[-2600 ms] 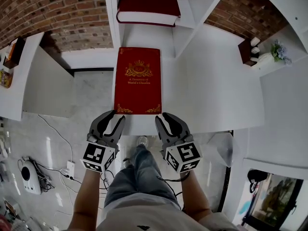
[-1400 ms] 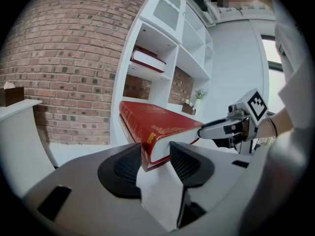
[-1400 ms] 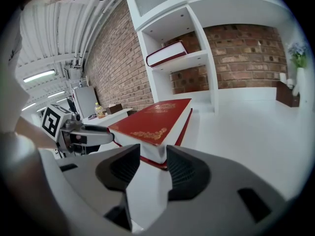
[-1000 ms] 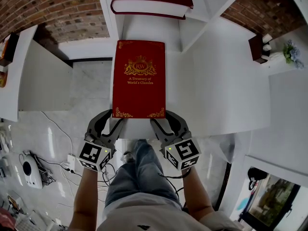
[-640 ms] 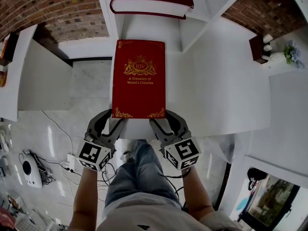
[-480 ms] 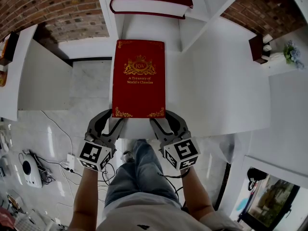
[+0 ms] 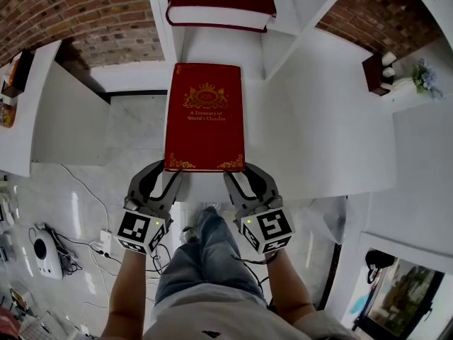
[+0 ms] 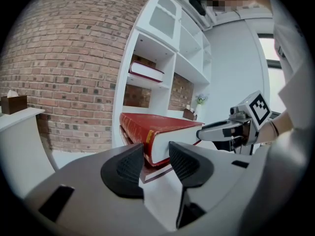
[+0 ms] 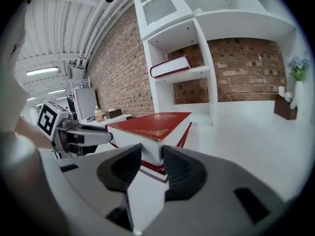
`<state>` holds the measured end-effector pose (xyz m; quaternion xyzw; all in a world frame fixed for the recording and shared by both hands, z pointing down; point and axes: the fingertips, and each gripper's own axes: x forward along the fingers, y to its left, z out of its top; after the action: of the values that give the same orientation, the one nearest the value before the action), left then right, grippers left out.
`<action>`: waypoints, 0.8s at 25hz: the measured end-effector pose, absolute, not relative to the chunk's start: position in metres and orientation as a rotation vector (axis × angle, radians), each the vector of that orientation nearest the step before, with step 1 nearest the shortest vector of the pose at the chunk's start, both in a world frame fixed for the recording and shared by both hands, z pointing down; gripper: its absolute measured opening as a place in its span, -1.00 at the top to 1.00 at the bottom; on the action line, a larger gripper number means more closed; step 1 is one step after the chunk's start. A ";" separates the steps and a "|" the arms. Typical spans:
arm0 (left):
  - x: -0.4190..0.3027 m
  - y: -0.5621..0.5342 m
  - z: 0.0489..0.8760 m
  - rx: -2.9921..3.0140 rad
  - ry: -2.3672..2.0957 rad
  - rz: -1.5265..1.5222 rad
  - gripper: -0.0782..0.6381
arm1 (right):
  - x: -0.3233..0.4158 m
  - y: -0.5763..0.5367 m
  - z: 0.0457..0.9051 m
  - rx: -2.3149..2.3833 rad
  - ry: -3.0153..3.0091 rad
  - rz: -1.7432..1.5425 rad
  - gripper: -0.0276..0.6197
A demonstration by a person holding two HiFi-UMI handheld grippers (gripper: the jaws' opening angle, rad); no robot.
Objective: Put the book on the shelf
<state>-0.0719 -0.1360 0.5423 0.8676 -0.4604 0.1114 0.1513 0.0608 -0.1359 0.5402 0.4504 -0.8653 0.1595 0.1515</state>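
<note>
A red book point(image 7: 205, 115) with a gold crest lies flat on the white counter point(image 7: 318, 119), below the shelf unit. My left gripper point(image 7: 167, 170) straddles its near left corner and my right gripper point(image 7: 241, 171) straddles its near right corner. In the left gripper view the book point(image 8: 157, 124) sits between the pads of the left gripper point(image 8: 156, 156) with no gap showing. The right gripper view shows the same for the book point(image 9: 152, 122) and the right gripper point(image 9: 152, 163). Both pairs of jaws have just been closing on the corners.
Another red book point(image 7: 219, 2) lies flat in the shelf compartment point(image 7: 283, 20) straight above. A brown box point(image 7: 371, 73) and a small flower pot point(image 7: 417, 76) stand at the right, a tissue box point(image 7: 20, 76) at the left. Cables and a white device point(image 7: 42, 257) lie on the floor.
Both grippers have come forward from just short of the book to its near corners, and their fingers have drawn in against it. The book has not visibly shifted on the counter.
</note>
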 end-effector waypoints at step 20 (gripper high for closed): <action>-0.071 -0.103 0.472 2.627 -1.357 0.227 0.34 | 0.065 -0.100 0.465 1.424 -2.549 0.293 0.54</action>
<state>-0.0708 -0.1030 0.4719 0.8824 -0.4559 0.0762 0.0881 0.0652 -0.1004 0.4654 0.4827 -0.8640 0.0993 0.1032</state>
